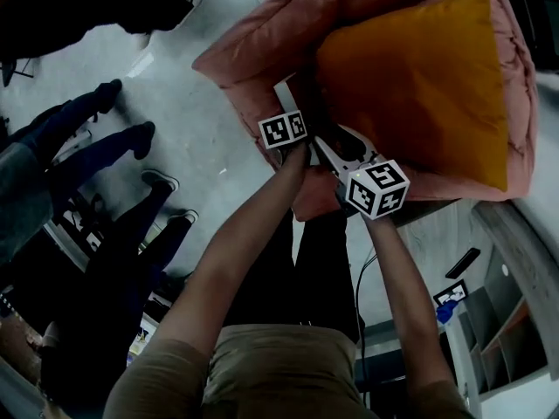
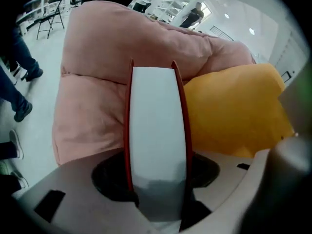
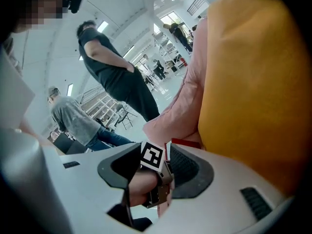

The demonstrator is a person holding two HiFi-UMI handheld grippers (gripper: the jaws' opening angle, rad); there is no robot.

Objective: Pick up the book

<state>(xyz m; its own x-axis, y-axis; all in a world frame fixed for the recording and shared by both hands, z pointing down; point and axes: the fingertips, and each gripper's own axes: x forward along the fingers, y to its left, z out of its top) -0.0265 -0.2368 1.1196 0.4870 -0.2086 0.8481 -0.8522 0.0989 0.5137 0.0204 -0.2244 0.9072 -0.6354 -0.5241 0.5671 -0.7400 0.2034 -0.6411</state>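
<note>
The left gripper (image 2: 157,189) fingers hold the book (image 2: 156,126) tight by the pink cushion (image 2: 92,82); right gripper (image 3: 156,174) fingers are open and empty; the job looks nearly done

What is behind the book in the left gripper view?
A pink beanbag and an orange cushion lying against it. The book covers the part where they meet.

"What have you got on?"
"A khaki short-sleeved T-shirt (image 1: 279,369) and black trousers (image 1: 301,264)."
"And the tools?"
"My left gripper (image 2: 157,179) and right gripper (image 3: 163,165) are pale grey, the right one's pads (image 3: 186,167) black and ribbed. The left cube (image 1: 284,130) and right cube (image 1: 377,188) are white with black square markers."
</note>
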